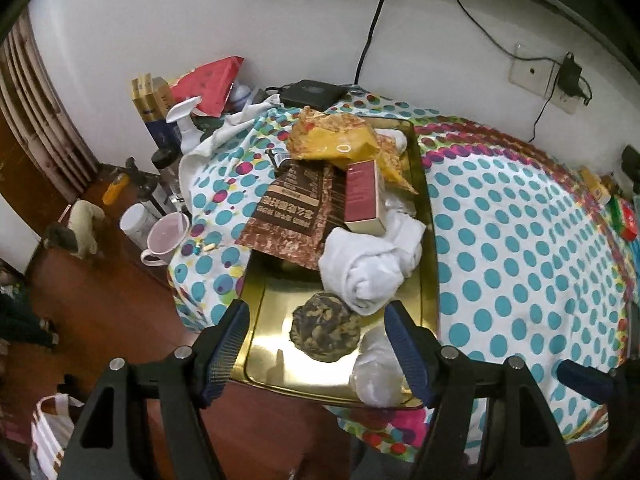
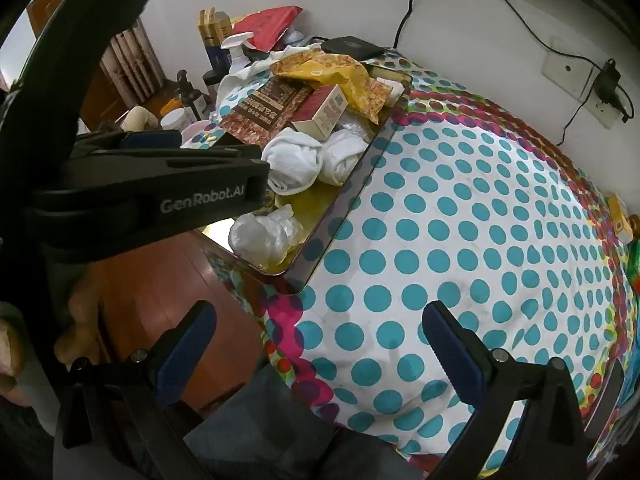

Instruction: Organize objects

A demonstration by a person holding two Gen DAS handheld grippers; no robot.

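A shallow gold metal tray (image 1: 428, 216) sits at the near left edge of a table covered with a white cloth printed in teal and magenta dots (image 1: 520, 240), piled with household items. In the left wrist view, the left gripper (image 1: 316, 340) hovers over the tray's near end with its blue-padded jaws spread wide and nothing between them; below it lie a round olive-and-black camouflage bundle (image 1: 324, 332) and, just beside it, a crumpled clear plastic bag (image 1: 374, 372). Farther up the tray rest a rolled white towel (image 1: 368, 272), a dark red rectangular carton (image 1: 362, 198) tilted across a brown printed foil pouch (image 1: 288, 216), and a crinkled yellow snack bag (image 1: 340, 140) at the far end. Beside the tray, off the cloth, stands a pale pink mug (image 1: 166, 236). In the right wrist view, the right gripper (image 2: 316, 344) is held above the bare dotted cloth near the table's front edge, jaws wide apart and empty, well clear of the tray.
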